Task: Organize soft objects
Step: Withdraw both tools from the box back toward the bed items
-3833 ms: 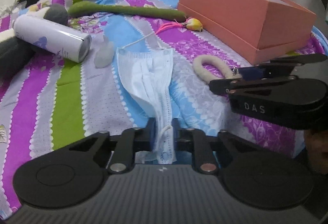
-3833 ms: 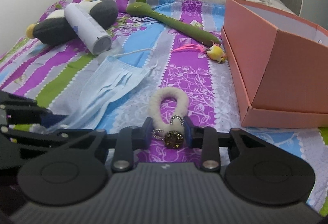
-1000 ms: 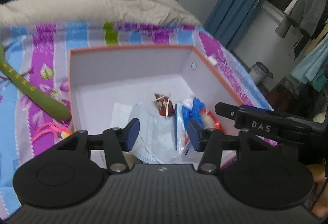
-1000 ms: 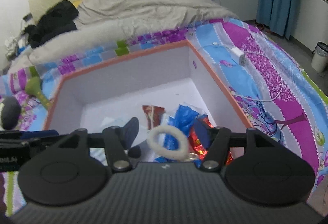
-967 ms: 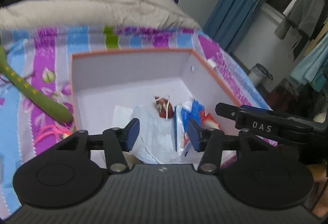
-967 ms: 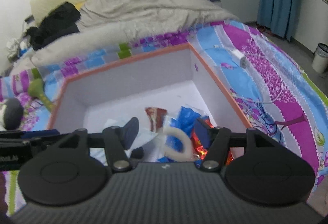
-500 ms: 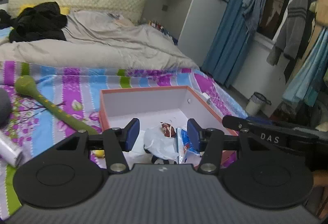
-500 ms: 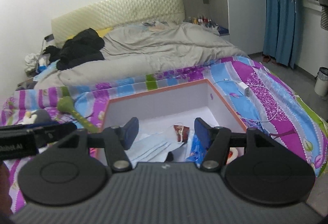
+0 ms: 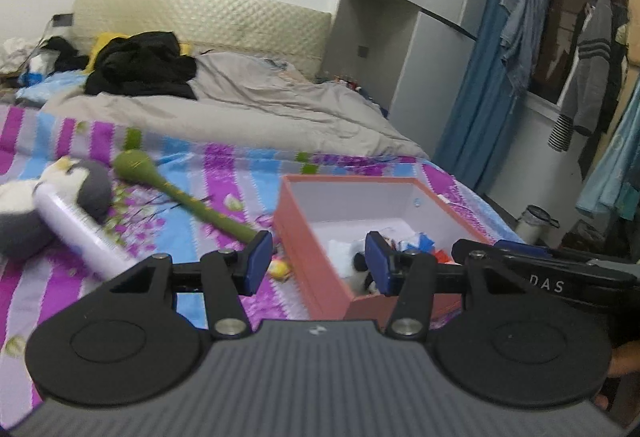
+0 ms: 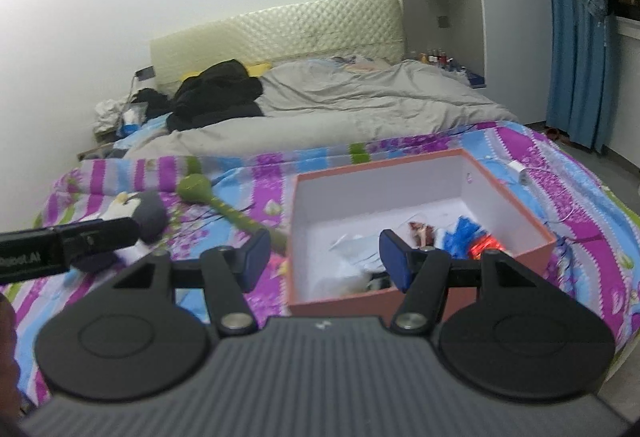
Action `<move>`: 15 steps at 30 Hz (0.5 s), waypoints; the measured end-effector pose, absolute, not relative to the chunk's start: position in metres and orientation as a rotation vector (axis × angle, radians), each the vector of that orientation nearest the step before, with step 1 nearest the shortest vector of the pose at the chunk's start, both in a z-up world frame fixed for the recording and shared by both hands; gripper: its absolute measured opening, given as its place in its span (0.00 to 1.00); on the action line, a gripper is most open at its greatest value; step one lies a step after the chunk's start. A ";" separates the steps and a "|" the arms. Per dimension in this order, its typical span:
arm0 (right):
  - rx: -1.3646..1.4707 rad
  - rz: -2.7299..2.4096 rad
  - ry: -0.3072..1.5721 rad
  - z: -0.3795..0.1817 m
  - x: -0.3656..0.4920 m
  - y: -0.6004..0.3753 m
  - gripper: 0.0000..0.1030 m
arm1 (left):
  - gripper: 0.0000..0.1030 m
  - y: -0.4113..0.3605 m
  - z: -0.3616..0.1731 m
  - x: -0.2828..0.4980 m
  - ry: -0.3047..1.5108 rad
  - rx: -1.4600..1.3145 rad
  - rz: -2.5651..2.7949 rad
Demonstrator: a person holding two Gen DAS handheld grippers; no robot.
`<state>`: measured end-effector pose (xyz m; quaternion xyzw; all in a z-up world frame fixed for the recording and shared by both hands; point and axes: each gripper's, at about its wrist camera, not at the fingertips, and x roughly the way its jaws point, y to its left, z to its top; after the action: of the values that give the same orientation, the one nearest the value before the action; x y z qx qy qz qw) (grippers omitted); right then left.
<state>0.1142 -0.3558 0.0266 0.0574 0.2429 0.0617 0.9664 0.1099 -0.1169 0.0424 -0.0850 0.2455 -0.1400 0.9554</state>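
Both grippers, left (image 9: 318,263) & right (image 10: 324,259): fingers wide apart, empty, above pink box (image 10: 424,303).

L gripper (image 9: 318,263) jaws apart, R gripper (image 10: 325,257) likewise, seemingly empty

Matte black two-finger left gripper (image 9: 318,263): angular arms, silver round screws, blue pads (image 9: 258,261) at the tips, ribbed grey housing between two black discs. The matching black right gripper (image 10: 324,257) carries blue fingertips (image 10: 394,261) too. White "DAS" lettering on its side. Skin at frame edges.
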 end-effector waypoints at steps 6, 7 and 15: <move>0.102 0.172 0.486 0.010 0.091 -0.320 0.61 | 0.56 -0.082 0.013 0.078 0.511 -0.187 -0.237; 0.100 0.179 0.487 0.007 0.087 -0.313 0.61 | 0.56 -0.076 0.007 0.076 0.515 -0.196 -0.229; 0.103 0.233 0.518 -0.031 0.072 -0.274 0.61 | 0.56 -0.044 -0.032 0.060 0.562 -0.204 -0.168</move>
<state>0.0722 -0.2740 -0.0306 0.0509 0.2556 0.1151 0.9586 0.0598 -0.0443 -0.0324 -0.1006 0.2763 -0.0828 0.9522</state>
